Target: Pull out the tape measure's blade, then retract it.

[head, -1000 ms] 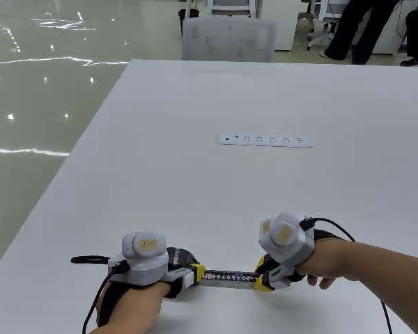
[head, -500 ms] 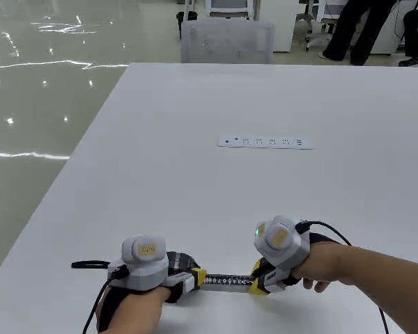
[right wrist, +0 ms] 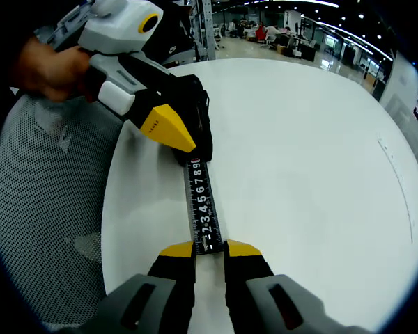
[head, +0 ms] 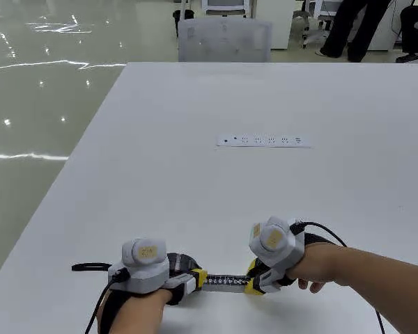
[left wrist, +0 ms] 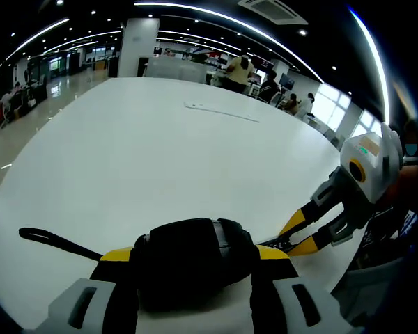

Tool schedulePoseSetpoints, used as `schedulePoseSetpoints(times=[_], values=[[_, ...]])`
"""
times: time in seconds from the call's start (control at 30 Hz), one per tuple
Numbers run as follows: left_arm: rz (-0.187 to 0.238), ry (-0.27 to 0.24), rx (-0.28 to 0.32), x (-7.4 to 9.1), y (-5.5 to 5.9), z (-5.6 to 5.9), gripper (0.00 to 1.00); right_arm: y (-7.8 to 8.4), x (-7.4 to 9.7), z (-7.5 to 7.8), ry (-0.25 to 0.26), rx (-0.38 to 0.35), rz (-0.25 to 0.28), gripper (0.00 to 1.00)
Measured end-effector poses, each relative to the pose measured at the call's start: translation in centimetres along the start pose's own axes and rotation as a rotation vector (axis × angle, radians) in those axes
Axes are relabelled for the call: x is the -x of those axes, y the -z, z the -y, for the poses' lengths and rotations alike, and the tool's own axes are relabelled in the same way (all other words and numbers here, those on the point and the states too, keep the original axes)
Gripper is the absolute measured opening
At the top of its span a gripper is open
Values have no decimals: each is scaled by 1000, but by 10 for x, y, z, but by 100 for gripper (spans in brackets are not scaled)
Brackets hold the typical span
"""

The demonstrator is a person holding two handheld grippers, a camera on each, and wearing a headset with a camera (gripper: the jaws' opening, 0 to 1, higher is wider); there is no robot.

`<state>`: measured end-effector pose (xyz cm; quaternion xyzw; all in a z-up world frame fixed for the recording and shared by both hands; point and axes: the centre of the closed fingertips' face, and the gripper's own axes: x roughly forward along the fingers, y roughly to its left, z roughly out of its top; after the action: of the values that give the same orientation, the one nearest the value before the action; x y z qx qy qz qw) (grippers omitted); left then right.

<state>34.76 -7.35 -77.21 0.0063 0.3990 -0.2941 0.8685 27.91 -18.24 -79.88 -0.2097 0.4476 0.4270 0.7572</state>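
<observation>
My left hand-held gripper squeezes the tape measure. My right hand-held gripper pinches the blade by the table's near edge.

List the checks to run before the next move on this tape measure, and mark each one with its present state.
1. Left gripper shut on the case: ok.
2. Right gripper clamped on the end of the blade: ok.
3. Blade straight and unkinked between the two grippers: ok.
4. Table beside the blade free of obstacles: ok.
5. Strap lying away from the blade side of the case: ok.
6. Whether the blade is locked: cannot tell.
</observation>
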Motion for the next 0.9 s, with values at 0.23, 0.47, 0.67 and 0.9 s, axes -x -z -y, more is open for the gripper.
schedulePoseSetpoints(times=[0.23,0.47,0.67,0.9], values=[[-7,6,-3,1,1,1,61,-7,-4,-1,0,-11,13,14],[-13,10,-5,1,1,1,61,-13,-8,-4,-1,-8,24,14],[-14,11,-6,1,2,1,61,-17,-11,-4,1,-8,32,14],[-13,9,-5,1,2,1,61,-24,-14,-5,5,-1,41,14]])
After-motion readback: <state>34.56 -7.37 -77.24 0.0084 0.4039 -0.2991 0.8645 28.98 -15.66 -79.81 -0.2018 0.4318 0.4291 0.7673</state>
